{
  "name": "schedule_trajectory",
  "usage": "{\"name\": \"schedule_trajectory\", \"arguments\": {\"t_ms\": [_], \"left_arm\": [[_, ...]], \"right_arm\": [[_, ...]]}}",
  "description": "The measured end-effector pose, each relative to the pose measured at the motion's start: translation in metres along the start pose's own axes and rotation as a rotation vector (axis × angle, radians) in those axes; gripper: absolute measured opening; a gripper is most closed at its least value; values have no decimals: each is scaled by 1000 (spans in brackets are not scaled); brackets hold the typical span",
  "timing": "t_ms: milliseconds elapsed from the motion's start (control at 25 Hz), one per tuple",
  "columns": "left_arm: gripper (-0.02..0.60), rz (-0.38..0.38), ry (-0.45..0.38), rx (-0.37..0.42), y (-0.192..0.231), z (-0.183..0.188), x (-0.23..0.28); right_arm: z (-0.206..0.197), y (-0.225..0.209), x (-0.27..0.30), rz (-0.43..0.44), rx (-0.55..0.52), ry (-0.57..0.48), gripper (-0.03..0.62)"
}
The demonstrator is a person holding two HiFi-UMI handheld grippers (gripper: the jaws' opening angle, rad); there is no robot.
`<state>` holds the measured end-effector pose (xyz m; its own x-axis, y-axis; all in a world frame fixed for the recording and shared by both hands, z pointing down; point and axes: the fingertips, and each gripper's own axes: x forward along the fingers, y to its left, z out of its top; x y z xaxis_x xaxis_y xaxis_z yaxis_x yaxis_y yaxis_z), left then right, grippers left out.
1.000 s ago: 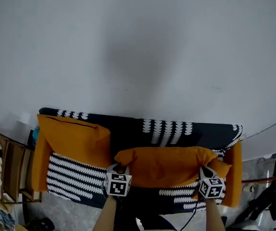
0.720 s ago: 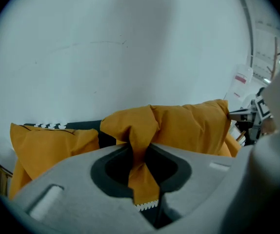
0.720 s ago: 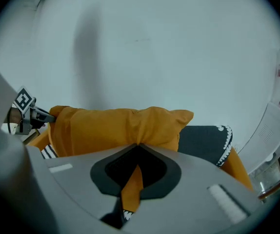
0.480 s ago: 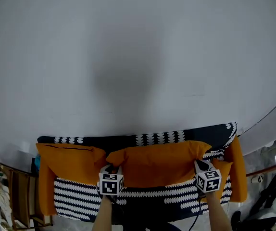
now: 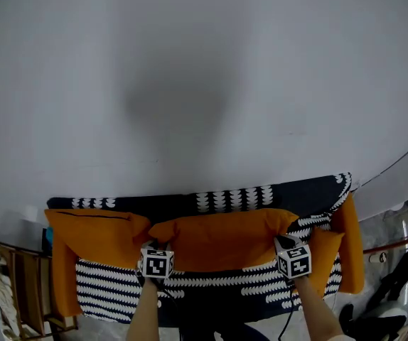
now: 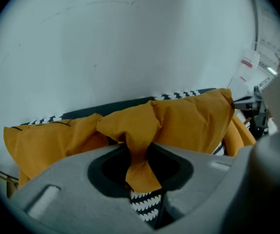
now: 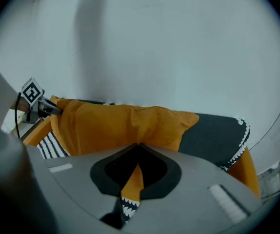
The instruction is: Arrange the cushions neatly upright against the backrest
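Note:
A sofa (image 5: 261,290) in a dark cover with white scallop stripes holds orange cushions. One cushion (image 5: 94,231) leans on the backrest at the left. The middle cushion (image 5: 218,239) stands beside it against the backrest, stretched between my two grippers. My left gripper (image 5: 154,247) pinches its lower left corner (image 6: 139,145); its jaws have just been opening, and the fabric is still caught between them. My right gripper (image 5: 283,244) is shut on the lower right corner (image 7: 136,172). A smaller orange cushion (image 5: 323,251) sits behind the right gripper.
Orange side pads (image 5: 353,240) hang over both sofa arms. A wooden shelf unit (image 5: 15,290) stands at the left end. Dark clutter (image 5: 403,290) and a white panel (image 5: 396,183) lie at the right. A plain white wall (image 5: 204,84) rises behind the sofa.
Both grippers have carried the middle cushion from the seat back to the backrest, where it now stands level with the left cushion. The head view has tilted.

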<state>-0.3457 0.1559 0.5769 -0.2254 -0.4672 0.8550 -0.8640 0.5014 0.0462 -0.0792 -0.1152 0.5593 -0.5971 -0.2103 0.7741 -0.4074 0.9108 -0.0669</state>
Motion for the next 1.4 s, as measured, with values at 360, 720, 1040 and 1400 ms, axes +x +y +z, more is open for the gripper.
{"name": "schedule_trajectory", "arguments": {"t_ms": [360,720,1040,1400], "left_arm": [[131,4,-35,-44,8,5,26],[210,43,-105,-60,28,26,17],[210,32,-219,-79,23,51,-14],[196,15,-427,-126,8,88,-90]], "right_arm": [[-3,-14,29,-49,82,12,24],[21,-20,28,-125,135,-83,103],[60,0,10,-121,139,-182,103],[112,33,-55,-143,156,-378,35]]}}
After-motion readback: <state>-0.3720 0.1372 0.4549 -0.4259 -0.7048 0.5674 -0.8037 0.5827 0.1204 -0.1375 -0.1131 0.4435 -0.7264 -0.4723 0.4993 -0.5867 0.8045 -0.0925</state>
